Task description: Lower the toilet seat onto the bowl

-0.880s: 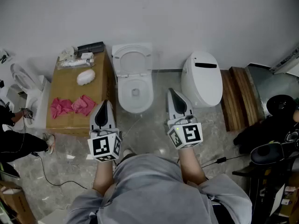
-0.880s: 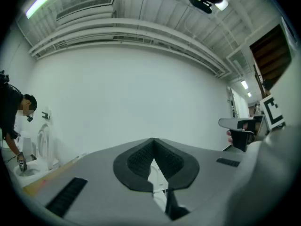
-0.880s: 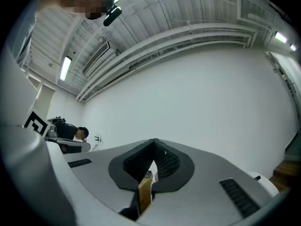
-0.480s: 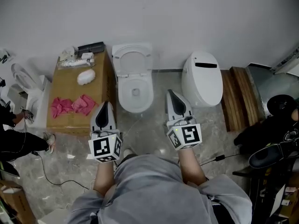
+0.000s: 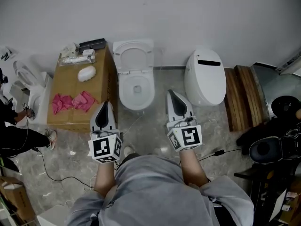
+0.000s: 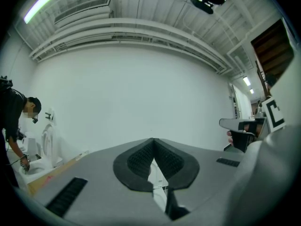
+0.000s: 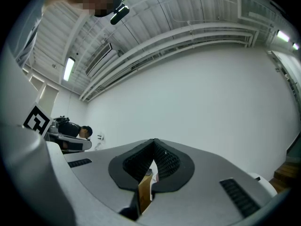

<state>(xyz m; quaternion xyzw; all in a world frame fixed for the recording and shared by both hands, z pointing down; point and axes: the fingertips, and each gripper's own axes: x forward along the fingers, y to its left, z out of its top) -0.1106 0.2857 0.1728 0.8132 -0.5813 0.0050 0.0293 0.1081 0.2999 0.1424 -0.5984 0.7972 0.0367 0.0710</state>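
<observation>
A white toilet (image 5: pixel 135 91) stands against the wall in the head view, its seat (image 5: pixel 133 59) raised upright over the open bowl. My left gripper (image 5: pixel 106 103) hovers level in front of the bowl's left side, jaws shut and empty. My right gripper (image 5: pixel 171 93) hangs to the right of the bowl, also shut on nothing. Both are apart from the toilet. In the left gripper view the shut jaws (image 6: pixel 153 141) face the white wall. The right gripper view shows its shut jaws (image 7: pixel 154 141) tilted slightly up at the wall.
A cardboard box (image 5: pixel 66 112) with pink cloths (image 5: pixel 73 101) stands left of the toilet. A second toilet (image 5: pixel 205 77) with its lid shut stands to the right, wooden planks (image 5: pixel 240 98) beyond it. A cable (image 5: pixel 42 171) lies on the floor. A person (image 5: pixel 11 135) crouches at far left.
The head view has drifted slightly, so the toilet and box sit a little higher in the picture. Both grippers keep nearly the same places and stay shut.
</observation>
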